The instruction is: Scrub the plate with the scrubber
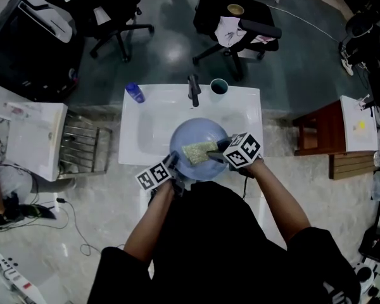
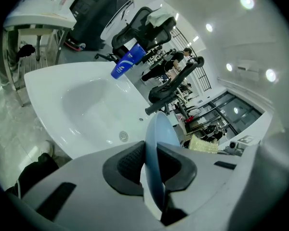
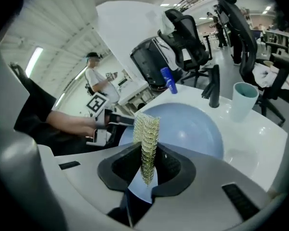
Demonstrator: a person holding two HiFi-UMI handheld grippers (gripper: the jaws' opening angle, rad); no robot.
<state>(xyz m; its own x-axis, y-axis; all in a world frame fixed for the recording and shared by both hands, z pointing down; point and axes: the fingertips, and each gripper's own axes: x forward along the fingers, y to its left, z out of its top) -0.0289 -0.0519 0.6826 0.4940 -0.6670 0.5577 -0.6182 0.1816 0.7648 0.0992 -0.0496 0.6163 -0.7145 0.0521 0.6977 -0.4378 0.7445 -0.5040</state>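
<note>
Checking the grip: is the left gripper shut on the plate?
Shut: the left gripper pinches the plate by its rim, held on edge over the sink.

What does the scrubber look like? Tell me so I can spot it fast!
Find the white sink in the middle of the room. Over it is a round blue plate, and the scrubber sits at its middle, pinched in the right gripper's jaws. It is the only yellowish, netted pad there.

This is an open-plan office or lab rather than a home kitchen: a white rectangular ceramic washbasin (image 1: 145, 135) stands alone on a polished grey floor (image 1: 171, 52), black wheeled office chairs (image 1: 237, 24) sit on its far side, and round recessed ceiling lights (image 2: 247, 1) shine above glass-walled partitions (image 2: 226, 107) and rows of desks
</note>
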